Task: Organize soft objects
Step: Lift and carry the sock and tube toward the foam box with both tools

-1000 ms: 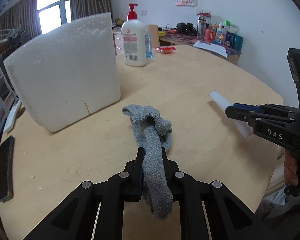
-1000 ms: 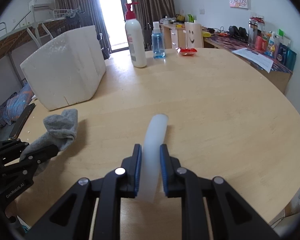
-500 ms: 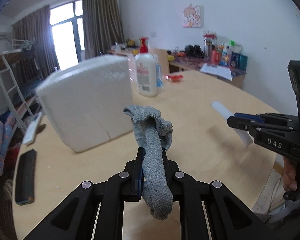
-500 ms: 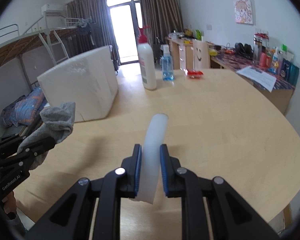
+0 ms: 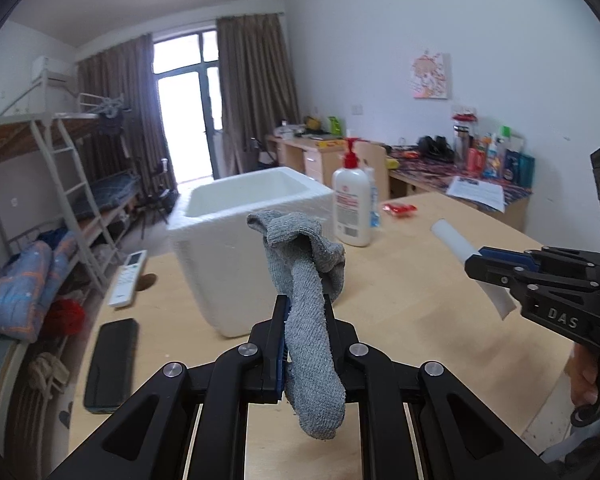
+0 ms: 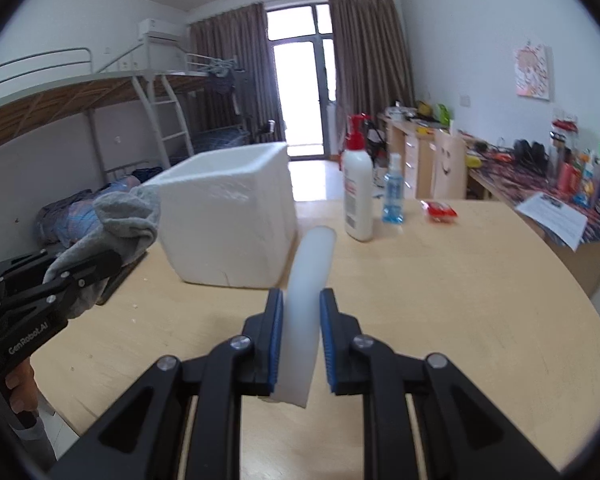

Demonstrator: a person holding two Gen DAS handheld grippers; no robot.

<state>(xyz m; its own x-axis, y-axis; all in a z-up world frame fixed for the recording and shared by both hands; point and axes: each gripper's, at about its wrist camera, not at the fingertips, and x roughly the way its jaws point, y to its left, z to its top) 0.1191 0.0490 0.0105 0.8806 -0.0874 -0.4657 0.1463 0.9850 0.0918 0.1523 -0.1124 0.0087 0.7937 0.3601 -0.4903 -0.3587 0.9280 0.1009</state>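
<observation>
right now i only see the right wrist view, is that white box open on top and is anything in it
observer: it is open on top; the left wrist view looks into the box, and the part of the inside that shows is bare white.
operator: ok, right gripper has the tube, hows the other grip
observer: the left gripper is shut on the sock near its middle, with one end hanging below it.
operator: anything beside the box to avoid
observer: a remote and a flat black slab lie on the table, left of the box.
</observation>
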